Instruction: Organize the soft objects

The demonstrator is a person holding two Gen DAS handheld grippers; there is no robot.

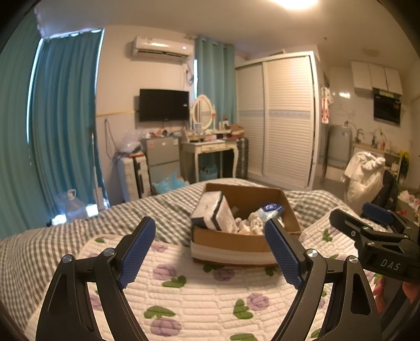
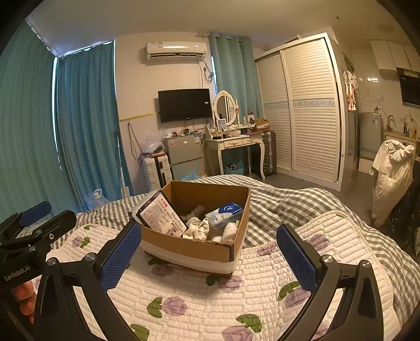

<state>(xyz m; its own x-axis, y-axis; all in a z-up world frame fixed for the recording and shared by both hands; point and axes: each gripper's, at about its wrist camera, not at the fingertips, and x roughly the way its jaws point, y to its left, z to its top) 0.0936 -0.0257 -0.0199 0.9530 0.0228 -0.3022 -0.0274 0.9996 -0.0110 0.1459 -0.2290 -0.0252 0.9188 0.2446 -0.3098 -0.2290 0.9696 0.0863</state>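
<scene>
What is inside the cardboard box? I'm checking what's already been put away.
Inside the cardboard box: a large flat pack leaning on the left wall, a blue-and-white tissue pack, and crumpled white soft items. Anything beneath them is hidden.

Bare floral quilt (image 2: 210, 296) lies between me and the cardboard box (image 2: 194, 246); its open top is partly blocked by a leaning packet (image 2: 162, 217).

Warm, yellowish light fills the room, and the ceiling lamp (image 1: 294, 2) blows out to white glare at the top of the left view. Daylight leaks in thin bright strips past the curtains (image 2: 86, 115). Both views bend hard at the edges, dark-cornered, with the left one slightly softer.
</scene>
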